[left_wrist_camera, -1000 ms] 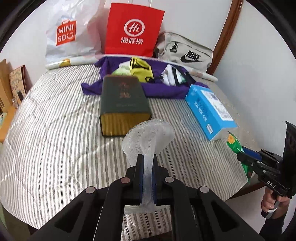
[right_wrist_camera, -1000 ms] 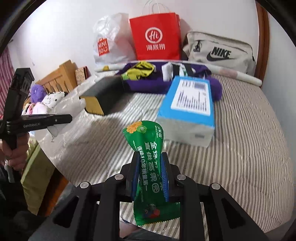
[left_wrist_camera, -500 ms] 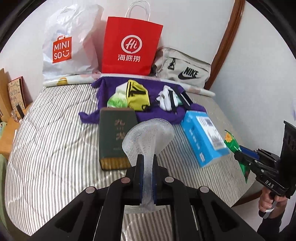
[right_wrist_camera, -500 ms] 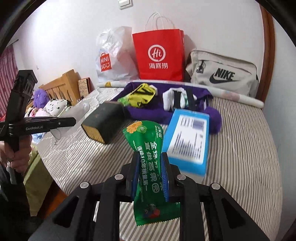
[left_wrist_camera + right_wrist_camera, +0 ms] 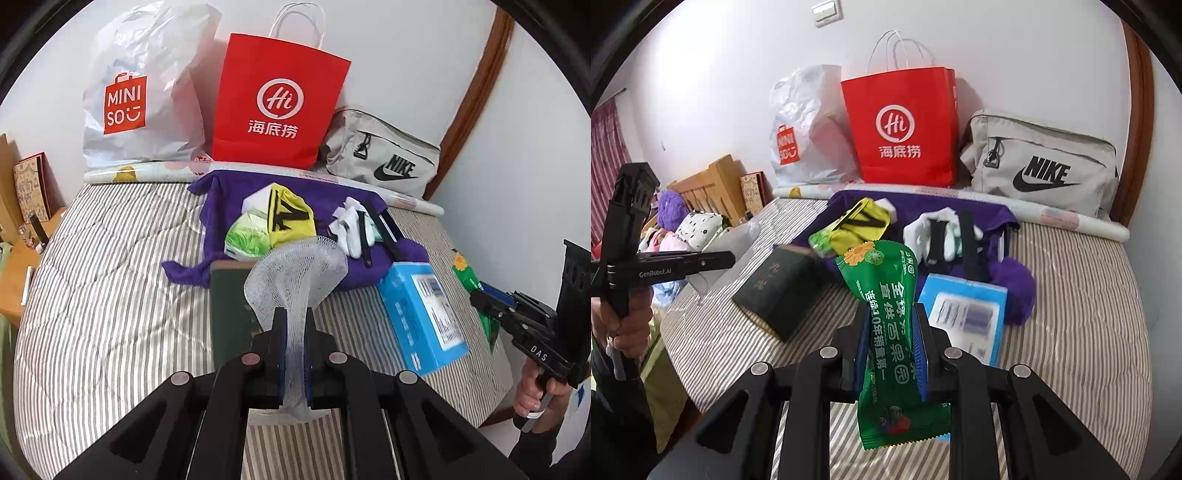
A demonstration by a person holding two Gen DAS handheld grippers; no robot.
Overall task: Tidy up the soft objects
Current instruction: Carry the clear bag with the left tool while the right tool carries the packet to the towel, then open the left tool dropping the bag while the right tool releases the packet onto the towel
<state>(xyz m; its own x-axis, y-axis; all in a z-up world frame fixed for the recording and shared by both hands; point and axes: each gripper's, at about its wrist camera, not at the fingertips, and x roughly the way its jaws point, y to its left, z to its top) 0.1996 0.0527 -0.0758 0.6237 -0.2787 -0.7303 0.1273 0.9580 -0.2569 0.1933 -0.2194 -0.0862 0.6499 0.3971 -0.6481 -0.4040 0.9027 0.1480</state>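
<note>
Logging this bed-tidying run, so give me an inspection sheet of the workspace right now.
Surface: striped bed cover.
Job's things: white foam net and green snack packet, both held above the bed; yellow pouch and white gloves on the purple cloth.
Clutter: dark green box, blue box.
Grippers: left hand-held gripper shut on the foam net; right hand-held gripper shut on the snack packet.
Cables: nothing seen.
Surroundings: Miniso bag, red paper bag, Nike bag against the wall.
</note>
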